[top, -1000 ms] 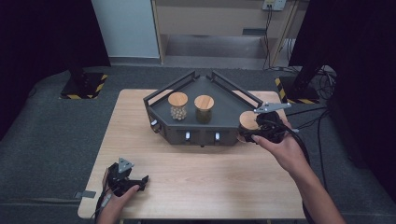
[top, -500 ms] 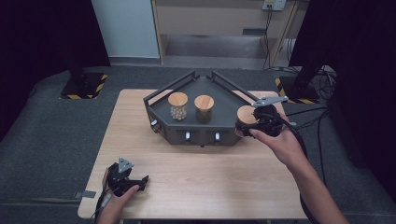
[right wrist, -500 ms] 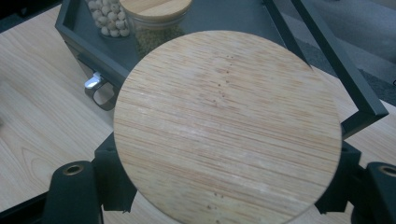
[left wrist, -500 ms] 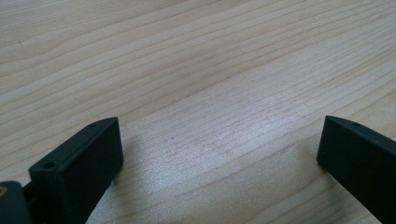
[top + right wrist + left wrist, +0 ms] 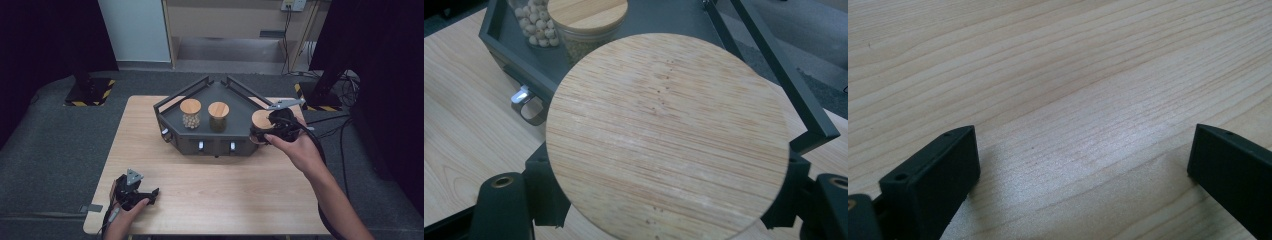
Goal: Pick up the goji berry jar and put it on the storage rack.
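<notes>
One round bamboo-lidded jar [image 5: 667,137], clamped, likely glass

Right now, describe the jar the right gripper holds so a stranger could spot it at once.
Find the dark angular rack at the back of the wooden table. At its right end sits a wooden-lidded jar, clamped by the right gripper. Unlike the two jars standing free in the rack, it alone is gripped.

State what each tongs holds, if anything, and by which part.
The right tongs grip a jar with a wooden lid, a jaw on each side just under the lid. The left tongs are open over the table, holding nothing.
</notes>
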The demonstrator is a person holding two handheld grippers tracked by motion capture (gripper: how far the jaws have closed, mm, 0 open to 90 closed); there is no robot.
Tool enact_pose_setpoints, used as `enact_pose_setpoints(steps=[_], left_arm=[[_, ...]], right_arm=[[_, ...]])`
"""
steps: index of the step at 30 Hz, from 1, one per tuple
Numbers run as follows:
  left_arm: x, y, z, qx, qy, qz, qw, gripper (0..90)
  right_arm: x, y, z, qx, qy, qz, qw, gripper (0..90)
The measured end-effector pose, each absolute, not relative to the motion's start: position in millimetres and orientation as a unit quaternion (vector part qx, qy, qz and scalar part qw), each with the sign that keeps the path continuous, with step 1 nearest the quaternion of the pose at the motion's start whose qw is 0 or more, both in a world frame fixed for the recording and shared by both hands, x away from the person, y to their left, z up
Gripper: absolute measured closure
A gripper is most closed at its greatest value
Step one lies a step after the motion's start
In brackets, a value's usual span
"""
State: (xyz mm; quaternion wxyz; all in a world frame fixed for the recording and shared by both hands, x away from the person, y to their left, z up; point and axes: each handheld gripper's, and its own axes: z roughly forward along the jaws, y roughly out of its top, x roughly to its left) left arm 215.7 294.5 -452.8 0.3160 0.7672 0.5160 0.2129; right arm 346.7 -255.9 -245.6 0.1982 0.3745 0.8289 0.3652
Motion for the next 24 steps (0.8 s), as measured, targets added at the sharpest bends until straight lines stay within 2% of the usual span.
enact_pose_setpoints(steps=[24], left_arm=[[215.8, 294.5, -452.9, 0.767, 0.516, 0.213, 0.316, 0.0]], right_arm=[[371.1, -244.3, -245.1, 0.379, 0.827, 0.365, 0.197, 25.9]])
